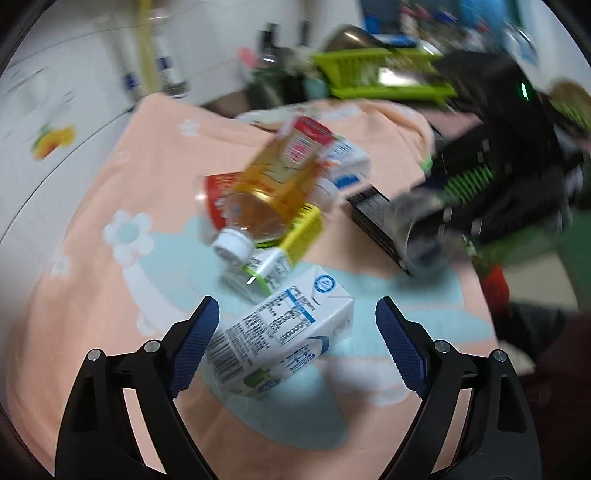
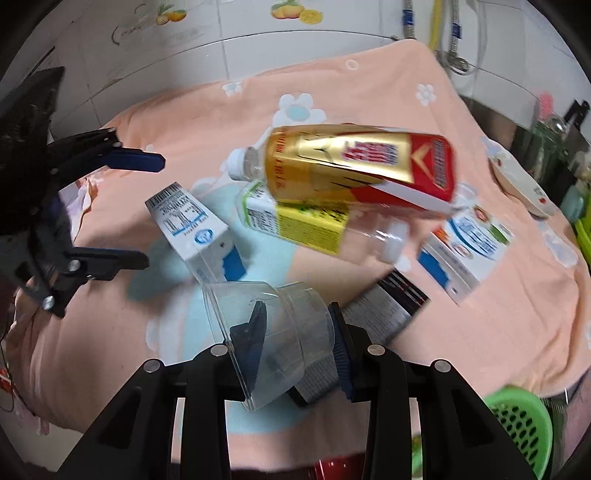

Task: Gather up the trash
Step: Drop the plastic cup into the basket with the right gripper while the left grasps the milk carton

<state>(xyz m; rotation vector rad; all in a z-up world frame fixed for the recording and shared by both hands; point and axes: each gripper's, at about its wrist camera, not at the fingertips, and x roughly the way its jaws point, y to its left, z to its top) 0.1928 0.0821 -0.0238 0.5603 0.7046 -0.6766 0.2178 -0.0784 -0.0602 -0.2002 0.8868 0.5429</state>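
Trash lies on a peach flowered towel (image 2: 155,350). My right gripper (image 2: 295,343) is shut on a clear plastic cup (image 2: 280,314), one finger inside it and one on its outer wall; the cup is held on its side above the towel. My left gripper (image 1: 299,332) stands open over a white-and-blue milk carton (image 1: 280,339), which lies between and just ahead of its blue pads (image 1: 195,343), untouched. A gold-and-red bottle (image 2: 354,166) rests on a yellow-green carton (image 2: 299,221). In the left wrist view the right gripper (image 1: 432,225) with the cup (image 1: 417,236) is blurred at the right.
A second white carton (image 2: 465,243) and a black carton (image 2: 384,314) lie on the towel's right half. A green perforated basket (image 2: 517,417) sits below the near right edge. White tiled wall (image 2: 221,33) runs behind; a green tray (image 1: 384,74) and clutter stand beyond the towel.
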